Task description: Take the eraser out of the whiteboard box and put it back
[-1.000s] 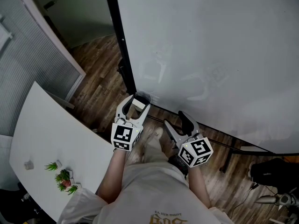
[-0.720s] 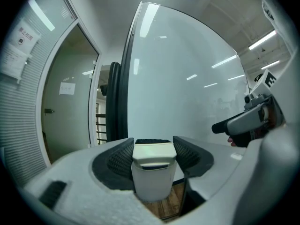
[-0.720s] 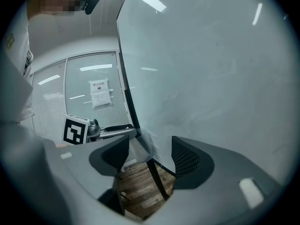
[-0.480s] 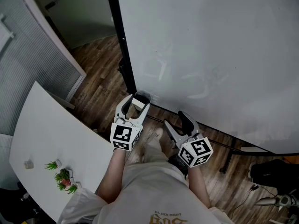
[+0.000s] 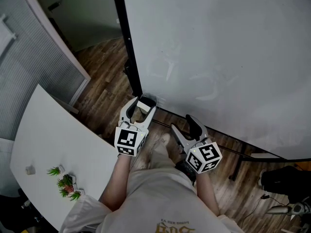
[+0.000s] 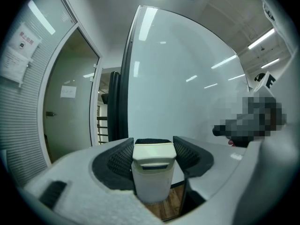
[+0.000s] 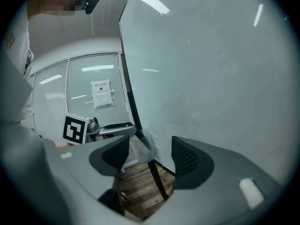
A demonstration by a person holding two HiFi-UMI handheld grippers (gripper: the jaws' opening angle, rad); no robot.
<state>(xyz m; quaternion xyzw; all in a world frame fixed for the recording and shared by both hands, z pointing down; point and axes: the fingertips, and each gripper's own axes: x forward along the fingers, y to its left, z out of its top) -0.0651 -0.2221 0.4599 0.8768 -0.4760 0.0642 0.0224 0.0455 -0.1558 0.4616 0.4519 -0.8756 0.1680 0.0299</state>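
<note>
My left gripper (image 5: 143, 105) is shut on the white eraser (image 5: 144, 108), with a pad against each of its sides. It holds the eraser at the lower left corner of the whiteboard (image 5: 218, 57), right by the small clear whiteboard box (image 5: 151, 101). In the left gripper view the eraser (image 6: 151, 172) stands upright between the dark pads. My right gripper (image 5: 184, 125) hangs open to the right, a little away from the board, with nothing in it. Through its jaws in the right gripper view I see the clear box (image 7: 143, 146) and the left gripper's marker cube (image 7: 75, 129).
The whiteboard's black side post (image 5: 127, 47) runs down to the box, and its stand bar (image 5: 238, 150) lies along the wooden floor. A curved white table (image 5: 48, 140) with small plants (image 5: 65, 186) is at the left. A dark object (image 5: 284, 178) sits at the lower right.
</note>
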